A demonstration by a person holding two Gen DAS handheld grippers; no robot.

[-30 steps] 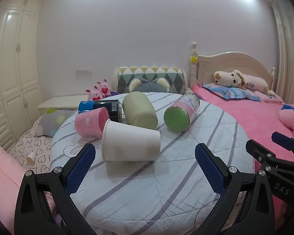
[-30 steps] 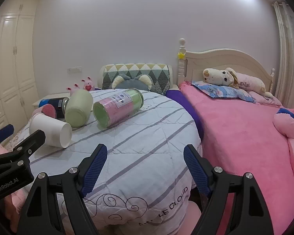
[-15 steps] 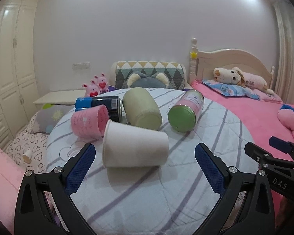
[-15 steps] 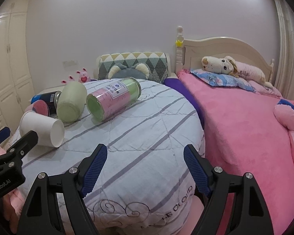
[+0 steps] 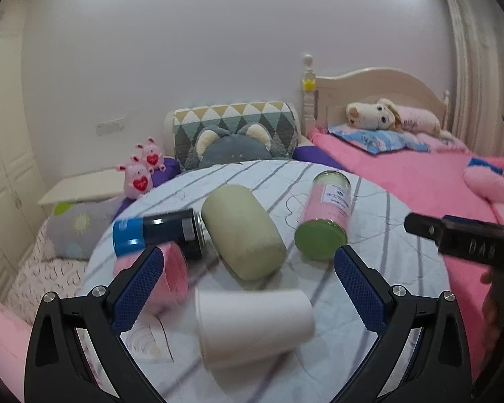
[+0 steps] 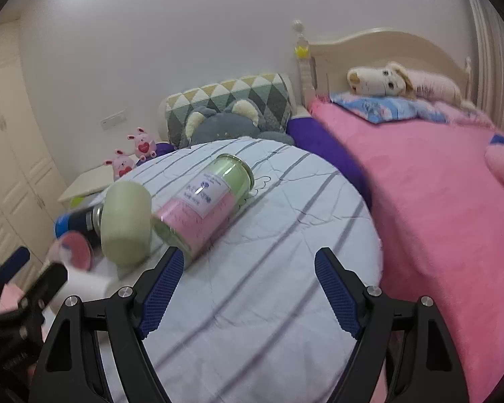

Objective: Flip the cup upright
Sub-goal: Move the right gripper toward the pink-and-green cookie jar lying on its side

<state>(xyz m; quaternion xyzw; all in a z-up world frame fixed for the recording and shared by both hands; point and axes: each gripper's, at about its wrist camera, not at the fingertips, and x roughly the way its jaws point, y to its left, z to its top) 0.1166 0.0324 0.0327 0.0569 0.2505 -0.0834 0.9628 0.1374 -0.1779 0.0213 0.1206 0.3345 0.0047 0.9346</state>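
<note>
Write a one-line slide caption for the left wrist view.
Open left gripper approaches a white paper cup lying on its side among other toppled containers on a striped round table.

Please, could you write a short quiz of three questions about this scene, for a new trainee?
1. True or false: the white paper cup lies on its side between the open fingers of the left gripper.
2. Which item lies nearest the right gripper? A. the dark can B. the pink and green jar C. the pink cup
3. Fill in: the round table is covered by a ____ cloth.

Key: 1 true; 2 B; 3 striped.
</note>
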